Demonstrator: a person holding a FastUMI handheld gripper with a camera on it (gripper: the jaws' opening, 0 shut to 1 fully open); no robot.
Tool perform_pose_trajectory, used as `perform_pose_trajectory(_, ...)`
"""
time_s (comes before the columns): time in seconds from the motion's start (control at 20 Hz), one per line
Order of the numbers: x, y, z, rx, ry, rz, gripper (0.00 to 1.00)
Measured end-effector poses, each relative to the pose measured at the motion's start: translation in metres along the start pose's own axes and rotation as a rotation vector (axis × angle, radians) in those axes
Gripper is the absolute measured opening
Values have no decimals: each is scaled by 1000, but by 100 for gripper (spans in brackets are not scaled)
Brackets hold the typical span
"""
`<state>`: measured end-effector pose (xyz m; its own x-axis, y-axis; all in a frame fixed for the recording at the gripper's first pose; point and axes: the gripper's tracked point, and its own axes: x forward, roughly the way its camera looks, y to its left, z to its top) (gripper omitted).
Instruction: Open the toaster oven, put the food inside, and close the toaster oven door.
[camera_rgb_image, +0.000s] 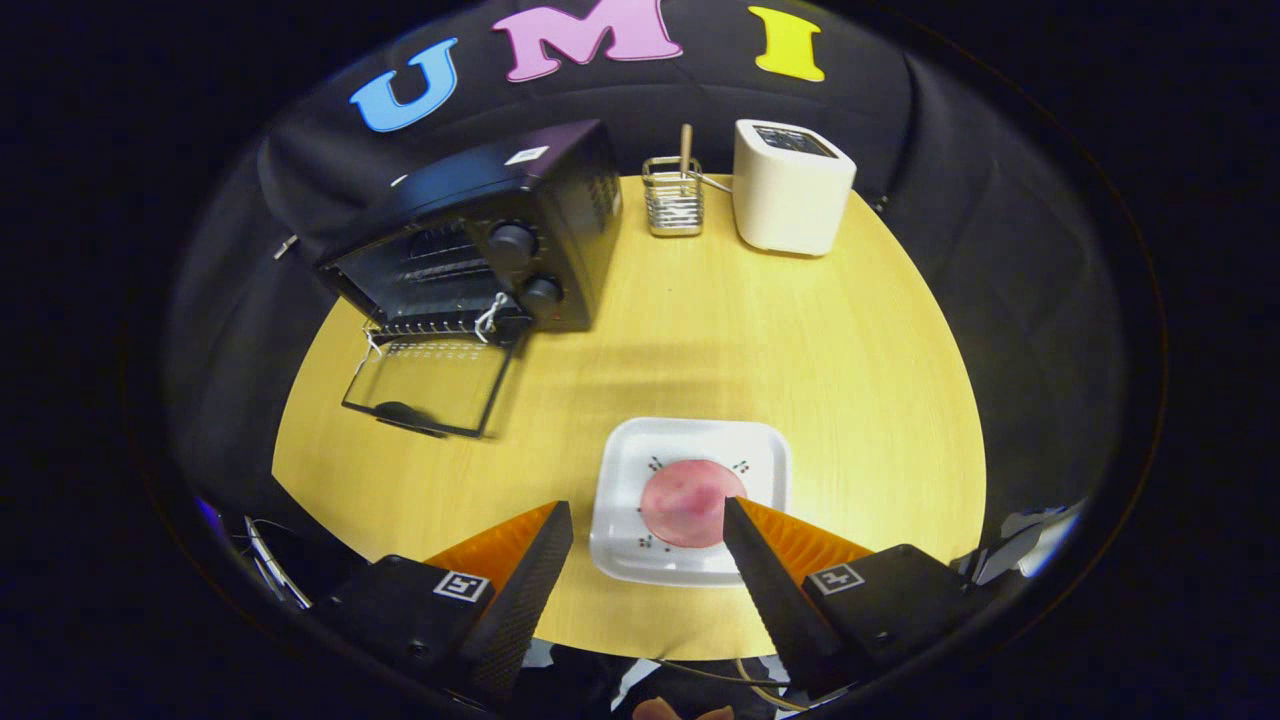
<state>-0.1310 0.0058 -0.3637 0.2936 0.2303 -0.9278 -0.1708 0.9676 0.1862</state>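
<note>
1. Gripper (648, 518) hangs above the wooden table (850, 360) with its fingers spread wide and nothing held
2. A round pink slice of food (685, 503) lies on a white square plate (690, 440), between the fingertips, nearer the right one
3. Beyond, to the left, the black toaster oven (480, 235) stands with its glass door (432, 385) folded down open
4. A white toaster (790, 190) and a wire rack (672, 200) stand at the table's far edge

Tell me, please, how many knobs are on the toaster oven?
2: upper knob and lower knob, stacked on the oven panel right of its open door. Open gripper hovers over the plate.
</note>
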Motion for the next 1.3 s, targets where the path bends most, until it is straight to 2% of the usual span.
perform_pose_trajectory(0.1,4,-25,-4,7,37,-13,99)
perform_pose_trajectory(0.35,28,-68,-12,60,140,19,97)
perform_pose_trajectory(0.4,35,-73,-13,74,161,28,97)
perform_pose_trajectory(0.45,41,-77,-15,87,182,37,90)
perform_pose_trajectory(0.7,69,-86,-27,135,278,78,90)
perform_pose_trajectory(0.75,70,-84,-30,137,293,88,74)
perform_pose_trajectory(0.8,73,-82,-30,133,307,96,70)
perform_pose_trajectory(0.95,81,-74,-39,115,334,121,72)
perform_pose_trajectory(1.05,82,-78,-40,126,364,112,33)
perform_pose_trajectory(1.1,82,-80,-42,130,365,109,35)
perform_pose_trajectory(1.25,91,-81,-44,177,362,155,8)
perform_pose_trajectory(1.3,83,-81,-44,186,355,175,7)
